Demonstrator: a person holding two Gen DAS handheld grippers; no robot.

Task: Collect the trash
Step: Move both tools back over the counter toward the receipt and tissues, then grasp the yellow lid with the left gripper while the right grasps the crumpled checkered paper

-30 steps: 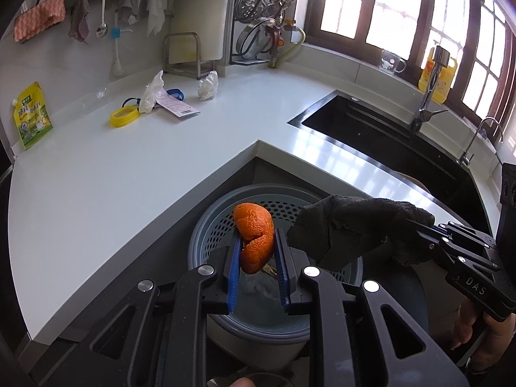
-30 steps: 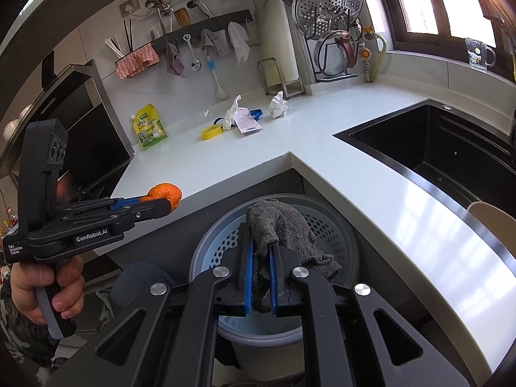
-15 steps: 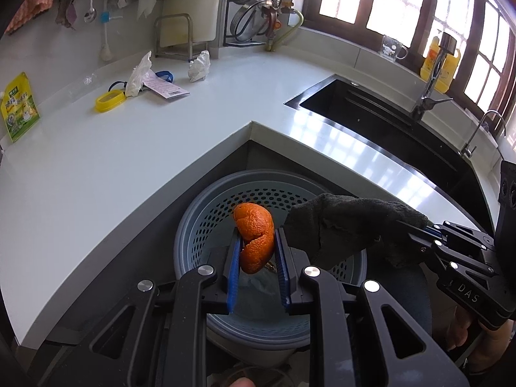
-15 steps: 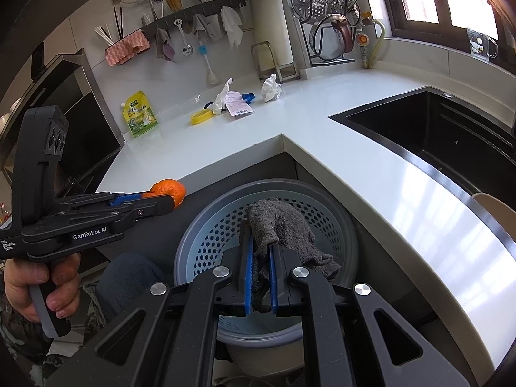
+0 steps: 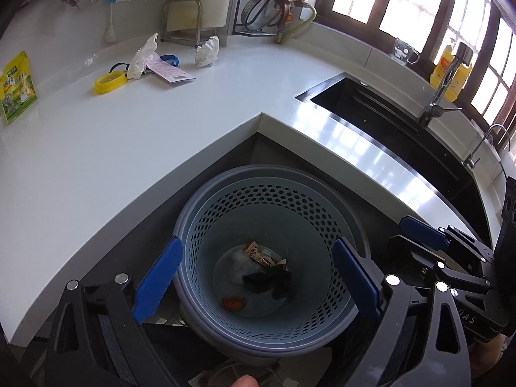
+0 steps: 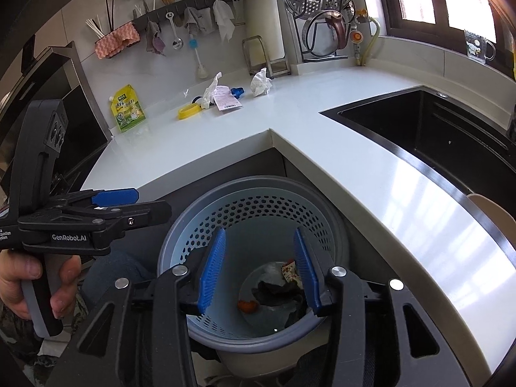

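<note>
Hanging over the bin (image 5: 206,225) low in the frame, both grippers, left (image 5: 258,277) and right (image 6: 259,271), have just opened and hold nothing; peel (image 5: 233,303) and rag (image 5: 267,282) lie inside.

a white l-shaped stone worktop (image 5: 135,148) wraps a corner, with a black recessed sink (image 5: 396,135) beneath dark-framed sunlit windows (image 5: 406,3); a wall rail (image 6: 193,4) holds what look like cloths.

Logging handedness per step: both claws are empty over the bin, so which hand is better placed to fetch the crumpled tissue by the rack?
Probably the left. The left claw is wide open and sits on the bin's counter side, the side where the crumpled tissue lies; the right claw is only partly open.
</note>
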